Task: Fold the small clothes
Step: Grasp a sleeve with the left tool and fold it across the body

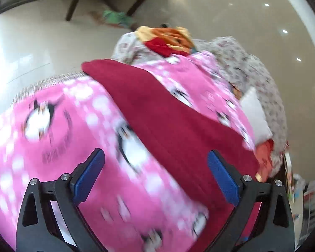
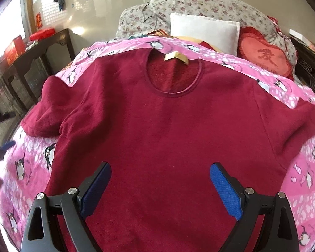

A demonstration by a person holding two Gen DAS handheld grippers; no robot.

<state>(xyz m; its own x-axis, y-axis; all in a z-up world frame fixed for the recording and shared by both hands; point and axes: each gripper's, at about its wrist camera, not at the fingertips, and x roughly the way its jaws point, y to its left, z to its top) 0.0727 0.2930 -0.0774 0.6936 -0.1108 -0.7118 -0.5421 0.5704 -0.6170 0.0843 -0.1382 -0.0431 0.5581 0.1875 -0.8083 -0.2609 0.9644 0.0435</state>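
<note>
my left gripper (image 1: 155, 161) has its jaws wide apart, nothing between the 2 blue pads (image 1: 88, 174), hanging over the pink penguin blanket (image 1: 52, 138) w/ the red sweater (image 1: 170, 126) under its right side. right gripper (image 2: 160, 175) also spread wide, empty, above the sweater (image 2: 157, 126), which lies flat, front up. 1 sweater, 1 blanket. only the right view shows the neck label (image 2: 176, 57), white pillow (image 2: 203, 30) & heart cushion (image 2: 264, 56); left view is blurred.

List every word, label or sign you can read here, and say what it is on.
Heart-shaped red cushion: one large Chinese character, too blurred to quote surely.
Gold neck tag on the red shirt: no readable text.
Pink penguin blanket: dark print beside the penguins, blurred.
Red wall sign: too small to read.
</note>
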